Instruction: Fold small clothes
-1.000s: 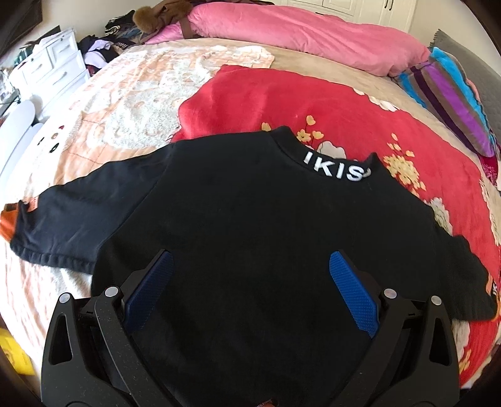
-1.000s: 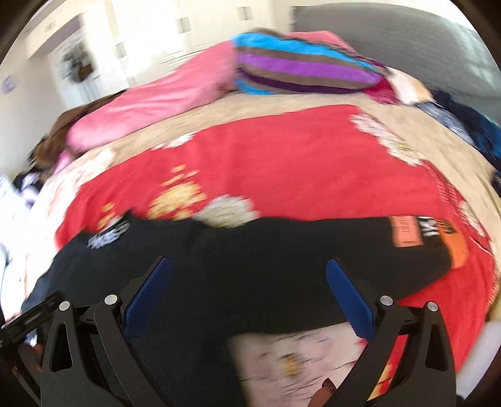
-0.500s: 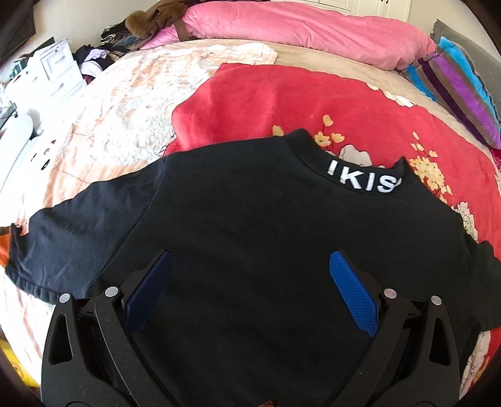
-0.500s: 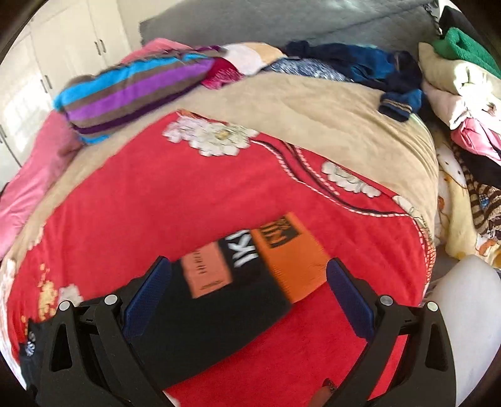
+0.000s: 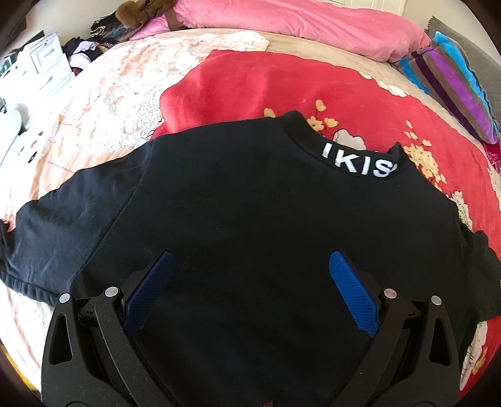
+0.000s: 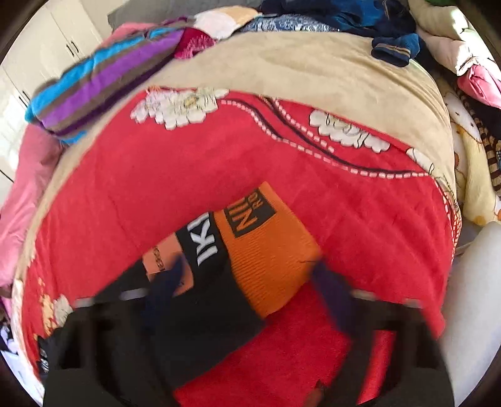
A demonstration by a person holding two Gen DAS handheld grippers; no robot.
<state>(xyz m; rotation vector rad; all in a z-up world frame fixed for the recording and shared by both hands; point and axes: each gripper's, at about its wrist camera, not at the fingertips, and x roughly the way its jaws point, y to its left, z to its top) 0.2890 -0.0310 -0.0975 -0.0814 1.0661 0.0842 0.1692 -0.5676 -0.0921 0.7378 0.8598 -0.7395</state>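
A small black sweatshirt (image 5: 238,200) with white letters on its collar (image 5: 357,161) lies spread flat on a red flowered blanket (image 5: 256,84). My left gripper (image 5: 250,256) hovers open low over the shirt's body, nothing between its blue pads (image 5: 350,291). In the right wrist view the shirt's sleeve ends in an orange ribbed cuff (image 6: 269,250). My right gripper (image 6: 247,264) is blurred and straddles that cuff. Its jaws are closing with the cuff between them, and the cloth is not visibly pinched.
A pink bolster (image 5: 297,22) and a striped pillow (image 5: 451,78) lie at the bed's far end. A heap of clothes (image 6: 391,28) sits beyond the beige cover (image 6: 297,65). White drawers (image 5: 43,65) stand left of the bed.
My right gripper swept along the sleeve to its orange cuff, rolled, and its jaws have narrowed around it. My left gripper sank slightly toward the shirt and stays open.
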